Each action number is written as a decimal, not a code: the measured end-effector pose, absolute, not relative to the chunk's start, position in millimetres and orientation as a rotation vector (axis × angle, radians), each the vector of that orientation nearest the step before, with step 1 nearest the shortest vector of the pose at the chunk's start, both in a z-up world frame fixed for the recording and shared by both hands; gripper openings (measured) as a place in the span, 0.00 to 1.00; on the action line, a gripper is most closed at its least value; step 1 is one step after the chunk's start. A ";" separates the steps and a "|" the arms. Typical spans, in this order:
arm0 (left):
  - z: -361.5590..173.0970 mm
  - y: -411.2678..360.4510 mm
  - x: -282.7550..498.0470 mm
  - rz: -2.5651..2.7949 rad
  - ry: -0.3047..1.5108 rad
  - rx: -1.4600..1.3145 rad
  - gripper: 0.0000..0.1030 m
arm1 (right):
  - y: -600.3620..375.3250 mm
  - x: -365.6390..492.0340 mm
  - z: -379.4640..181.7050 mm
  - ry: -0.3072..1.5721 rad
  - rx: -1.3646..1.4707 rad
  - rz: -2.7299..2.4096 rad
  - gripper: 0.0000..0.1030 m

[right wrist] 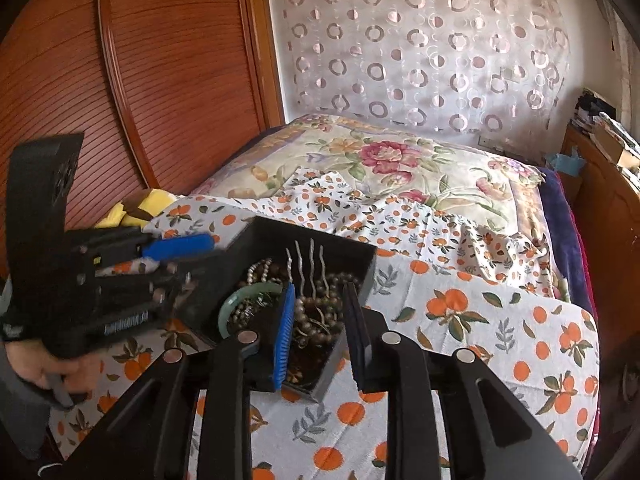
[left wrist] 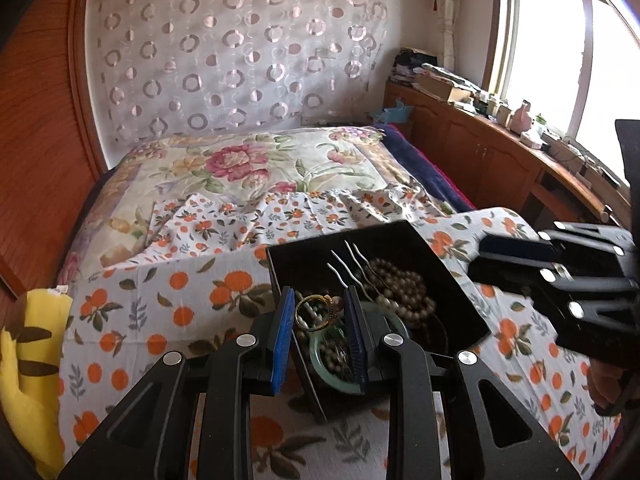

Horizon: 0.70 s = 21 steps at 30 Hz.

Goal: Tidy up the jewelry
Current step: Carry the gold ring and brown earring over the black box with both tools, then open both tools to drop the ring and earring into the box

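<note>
A black open box (left wrist: 440, 264) sits on the orange-print cloth and holds bead strands (left wrist: 400, 292), a green jade bangle (left wrist: 320, 364) and silver wavy hairpins (left wrist: 348, 264). My left gripper (left wrist: 319, 300) hovers over the box's near left corner, its blue pads shut on a gold ring (left wrist: 314, 314). In the right wrist view my right gripper (right wrist: 320, 292) is open astride the near right wall of the box (right wrist: 280, 232). One pad is inside over the beads (right wrist: 320, 312), the other finger outside. The bangle (right wrist: 240, 296) and hairpins (right wrist: 308, 264) show there too.
The orange-print cloth (right wrist: 480, 320) lies over a bed with a floral quilt (left wrist: 240, 160). A yellow plush (left wrist: 28, 340) lies at the left edge. A wooden wardrobe door (right wrist: 160, 80) stands to the left, a cluttered wooden cabinet (left wrist: 480, 148) under the window to the right.
</note>
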State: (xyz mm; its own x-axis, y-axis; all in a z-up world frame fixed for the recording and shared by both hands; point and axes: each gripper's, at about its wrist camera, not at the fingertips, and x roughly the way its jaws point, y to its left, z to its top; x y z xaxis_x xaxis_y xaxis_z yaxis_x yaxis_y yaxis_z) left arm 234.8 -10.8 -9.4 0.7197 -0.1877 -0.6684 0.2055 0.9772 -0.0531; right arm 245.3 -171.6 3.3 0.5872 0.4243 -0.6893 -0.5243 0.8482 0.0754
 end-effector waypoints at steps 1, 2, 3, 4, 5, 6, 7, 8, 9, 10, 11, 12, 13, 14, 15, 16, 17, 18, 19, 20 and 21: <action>-9.1 -10.5 238.0 -0.215 0.736 0.024 0.23 | -173.8 244.6 2.3 0.763 -0.141 0.551 0.26; -8.8 -10.4 240.0 -0.212 0.737 0.024 0.23 | -176.6 243.8 1.6 0.763 -0.136 0.549 0.26; -8.2 -10.1 243.6 -0.206 0.737 0.023 0.23 | -178.8 243.3 0.6 0.763 -0.130 0.549 0.26; -7.4 -9.9 245.8 -0.202 0.735 0.021 0.23 | -181.3 242.6 -0.3 0.763 -0.127 0.547 0.26; -6.3 -9.4 247.4 -0.198 0.732 0.018 0.23 | -183.0 241.9 -0.8 0.762 -0.125 0.545 0.26; -4.8 -8.3 248.9 -0.194 0.727 0.017 0.23 | -184.7 241.0 -1.4 0.762 -0.123 0.544 0.26; -3.8 -8.3 248.9 -0.190 0.725 0.016 0.24 | -185.9 240.5 -2.0 0.762 -0.121 0.543 0.26; -2.8 -8.5 249.0 -0.189 0.723 0.015 0.25 | -187.1 239.7 -2.4 0.762 -0.120 0.543 0.26; -0.9 -8.8 247.7 -0.195 0.714 0.016 0.27 | -188.3 238.5 -2.9 0.760 -0.120 0.542 0.26; 0.6 -8.2 246.2 -0.196 0.705 0.019 0.30 | -189.5 237.4 -3.2 0.758 -0.119 0.541 0.26; 1.4 -8.1 244.0 -0.195 0.696 0.021 0.35 | -190.1 236.0 -3.3 0.757 -0.118 0.541 0.26; 3.0 -8.6 241.5 -0.196 0.689 0.025 0.35 | -191.5 235.3 -3.7 0.755 -0.115 0.541 0.26; 4.4 -9.2 239.4 -0.200 0.687 0.027 0.35 | -192.4 234.0 -3.5 0.753 -0.111 0.541 0.26; 5.6 -9.8 238.6 -0.202 0.685 0.029 0.35 | -193.0 232.5 -3.8 0.751 -0.109 0.541 0.26; 7.3 -10.6 235.8 -0.199 0.681 0.033 0.36 | -193.7 231.3 -3.6 0.749 -0.109 0.538 0.26; 8.3 -10.7 232.2 -0.197 0.676 0.035 0.37 | -194.2 229.0 -3.7 0.744 -0.111 0.534 0.26; 9.0 -10.4 227.2 -0.197 0.670 0.037 0.42 | -194.1 227.3 -3.4 0.741 -0.113 0.531 0.26; 9.3 -10.4 223.3 -0.195 0.665 0.037 0.48 | -194.7 223.2 -3.4 0.735 -0.114 0.528 0.26; 9.4 -9.6 217.5 -0.191 0.662 0.036 0.51 | -195.0 220.8 -2.9 0.731 -0.113 0.526 0.26; 9.1 -9.0 211.4 -0.192 0.660 0.035 0.56 | -195.1 218.3 -2.7 0.726 -0.113 0.523 0.27; 8.9 -8.9 205.6 -0.201 0.657 0.032 0.63 | -195.2 214.1 -2.8 0.719 -0.114 0.518 0.32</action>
